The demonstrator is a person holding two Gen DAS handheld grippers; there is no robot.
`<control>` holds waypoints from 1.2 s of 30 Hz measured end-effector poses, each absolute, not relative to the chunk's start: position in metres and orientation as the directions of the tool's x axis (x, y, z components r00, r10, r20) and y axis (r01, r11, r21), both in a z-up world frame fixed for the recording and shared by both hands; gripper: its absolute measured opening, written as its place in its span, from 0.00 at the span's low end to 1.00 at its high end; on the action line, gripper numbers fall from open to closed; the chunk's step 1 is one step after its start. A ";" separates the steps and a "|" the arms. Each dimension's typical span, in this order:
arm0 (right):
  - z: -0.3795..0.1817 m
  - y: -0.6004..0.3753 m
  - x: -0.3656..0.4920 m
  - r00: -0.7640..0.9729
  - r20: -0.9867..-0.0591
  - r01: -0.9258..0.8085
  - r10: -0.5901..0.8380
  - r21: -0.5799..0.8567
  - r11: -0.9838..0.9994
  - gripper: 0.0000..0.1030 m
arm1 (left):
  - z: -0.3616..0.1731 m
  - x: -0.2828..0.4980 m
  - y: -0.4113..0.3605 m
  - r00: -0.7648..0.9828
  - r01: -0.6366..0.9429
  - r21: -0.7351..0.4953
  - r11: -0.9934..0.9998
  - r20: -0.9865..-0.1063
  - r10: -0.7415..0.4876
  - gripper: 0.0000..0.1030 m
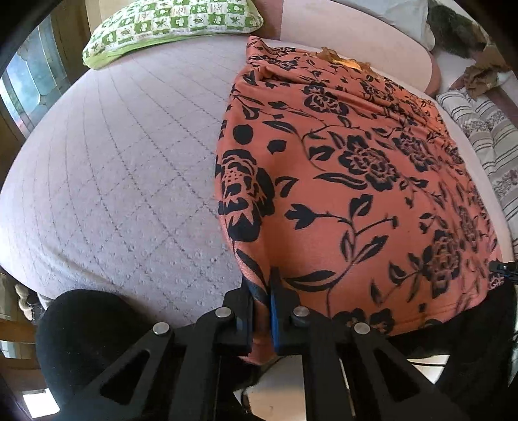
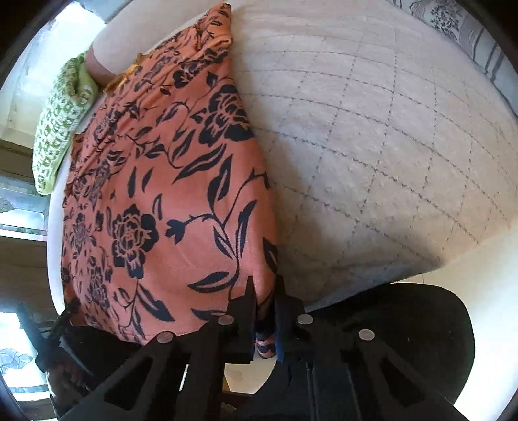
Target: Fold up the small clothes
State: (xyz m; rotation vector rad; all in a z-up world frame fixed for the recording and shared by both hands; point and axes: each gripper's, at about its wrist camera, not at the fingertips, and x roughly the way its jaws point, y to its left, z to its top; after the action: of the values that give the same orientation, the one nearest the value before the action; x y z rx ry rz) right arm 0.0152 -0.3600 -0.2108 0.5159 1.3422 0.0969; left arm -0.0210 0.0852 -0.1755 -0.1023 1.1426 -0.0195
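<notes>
Left tongs (image 1: 261,302) clenched on the near left corner of the garment (image 1: 349,181), right tongs (image 2: 266,302) clenched on its near right corner. The orange floral cloth lies spread along the bed (image 1: 106,168), reaching to the far end near the green pillow (image 1: 174,22). The risk, I'd say: lift one corner higher and the fold goes skewed, or thin fabric slips from a pinch.
</notes>
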 end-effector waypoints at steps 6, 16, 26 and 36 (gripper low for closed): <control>-0.168 -0.368 0.013 0.366 -0.805 0.180 0.466 0.553 0.814 0.07 | -0.157 -0.012 0.090 0.397 -0.039 -0.181 0.983 -0.905 -0.151 0.07; -0.103 -0.381 0.119 0.535 -0.589 0.017 0.605 0.724 0.690 0.07 | -0.024 0.108 0.091 0.665 0.088 -0.307 0.948 -0.690 -0.285 0.09; -0.143 -0.380 0.273 0.684 -0.611 0.147 0.397 0.650 0.746 0.76 | -0.134 0.257 0.144 0.608 -0.200 -0.278 0.939 -0.787 -0.104 0.89; -0.190 -0.342 0.262 0.533 -0.796 0.027 0.287 0.355 0.935 0.76 | -0.179 0.217 0.123 0.509 -0.027 -0.219 0.975 -0.843 -0.175 0.91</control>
State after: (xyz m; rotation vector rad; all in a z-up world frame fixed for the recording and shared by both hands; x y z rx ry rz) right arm 0.2619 -0.3416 -0.1904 0.3447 1.0012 0.1585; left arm 0.2174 0.1228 -0.1789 -0.2147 1.0350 -0.0895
